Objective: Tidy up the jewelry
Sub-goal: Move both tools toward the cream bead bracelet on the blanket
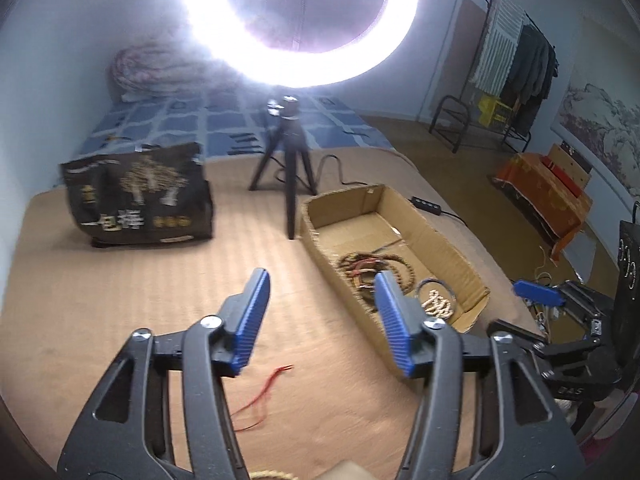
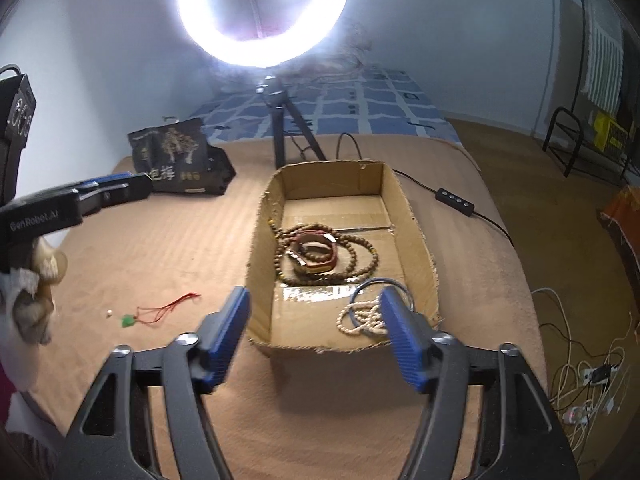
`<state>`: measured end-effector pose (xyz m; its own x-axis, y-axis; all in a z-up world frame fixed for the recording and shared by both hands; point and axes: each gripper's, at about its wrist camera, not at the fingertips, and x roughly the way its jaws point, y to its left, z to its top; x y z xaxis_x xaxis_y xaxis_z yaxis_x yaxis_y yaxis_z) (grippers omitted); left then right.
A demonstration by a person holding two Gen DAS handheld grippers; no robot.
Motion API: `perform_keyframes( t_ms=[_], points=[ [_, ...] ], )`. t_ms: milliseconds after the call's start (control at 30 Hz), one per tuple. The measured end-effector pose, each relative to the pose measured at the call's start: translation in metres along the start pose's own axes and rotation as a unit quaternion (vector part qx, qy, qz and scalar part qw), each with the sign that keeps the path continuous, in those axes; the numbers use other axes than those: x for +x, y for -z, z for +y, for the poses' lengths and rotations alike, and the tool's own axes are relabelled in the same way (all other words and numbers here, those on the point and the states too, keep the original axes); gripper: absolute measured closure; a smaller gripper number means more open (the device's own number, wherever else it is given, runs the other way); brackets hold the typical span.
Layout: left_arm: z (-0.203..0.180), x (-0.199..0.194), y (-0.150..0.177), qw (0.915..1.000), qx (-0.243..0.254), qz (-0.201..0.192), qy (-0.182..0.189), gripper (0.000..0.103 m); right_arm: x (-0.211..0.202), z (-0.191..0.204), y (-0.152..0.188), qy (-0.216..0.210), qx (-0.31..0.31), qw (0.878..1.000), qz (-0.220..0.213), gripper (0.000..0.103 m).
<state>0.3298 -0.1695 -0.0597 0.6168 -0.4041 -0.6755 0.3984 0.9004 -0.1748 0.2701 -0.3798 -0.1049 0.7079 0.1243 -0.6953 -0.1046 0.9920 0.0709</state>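
Observation:
An open cardboard box [image 2: 412,216] [image 1: 440,240] lies on the tan bed cover. It holds a brown bead necklace [image 2: 360,258] [image 1: 404,270], a red-brown bracelet [image 2: 316,258], a blue bangle [image 2: 378,282] [image 1: 434,283] and a white bead string [image 2: 360,318] [image 1: 438,304]. A red cord necklace with a green pendant [image 2: 160,309] [image 1: 260,394] lies on the cover left of the box. My left gripper [image 1: 322,280] is open and empty above the cover, left of the box; it also shows in the right wrist view [image 2: 116,186]. My right gripper [image 2: 314,298] is open and empty over the box's near edge.
A ring light on a black tripod [image 2: 280,128] [image 1: 292,168] stands behind the box, its cable and switch [image 2: 456,198] to the right. A dark printed bag [image 1: 140,196] [image 2: 180,160] sits at back left. Cables [image 2: 580,384] lie on the floor at right.

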Motion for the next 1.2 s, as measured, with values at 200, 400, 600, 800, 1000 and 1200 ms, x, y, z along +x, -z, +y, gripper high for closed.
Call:
perform_keyframes(
  t_ms=[200,400,600,800,1000,1200],
  points=[
    [0.036,-0.034,0.013,0.9997,-0.002,-0.012,-0.021,0.043,-0.011,0.028,0.007,-0.001,-0.041,0.999,-0.003,0.022],
    [0.071,-0.062,0.037,0.9989,-0.002,-0.018,-0.042,0.043,-0.019,0.062,0.019,-0.006,-0.095,0.995,-0.003,0.022],
    [0.104,-0.073,0.071,0.9982,-0.007,-0.001,-0.059,0.043,-0.016,0.097,0.036,-0.028,-0.138,0.990,0.009,0.022],
    [0.126,-0.076,0.107,0.9974,-0.022,0.017,-0.066,0.043,-0.004,0.125,0.055,-0.063,-0.156,0.985,0.030,0.022],
    [0.135,-0.073,0.144,0.9972,-0.038,0.039,-0.052,0.043,0.017,0.145,0.074,-0.088,-0.162,0.981,0.059,0.022],
    [0.129,-0.067,0.174,0.9972,-0.032,0.061,-0.029,0.044,0.040,0.154,0.086,-0.112,-0.152,0.978,0.092,0.022]
  ],
)
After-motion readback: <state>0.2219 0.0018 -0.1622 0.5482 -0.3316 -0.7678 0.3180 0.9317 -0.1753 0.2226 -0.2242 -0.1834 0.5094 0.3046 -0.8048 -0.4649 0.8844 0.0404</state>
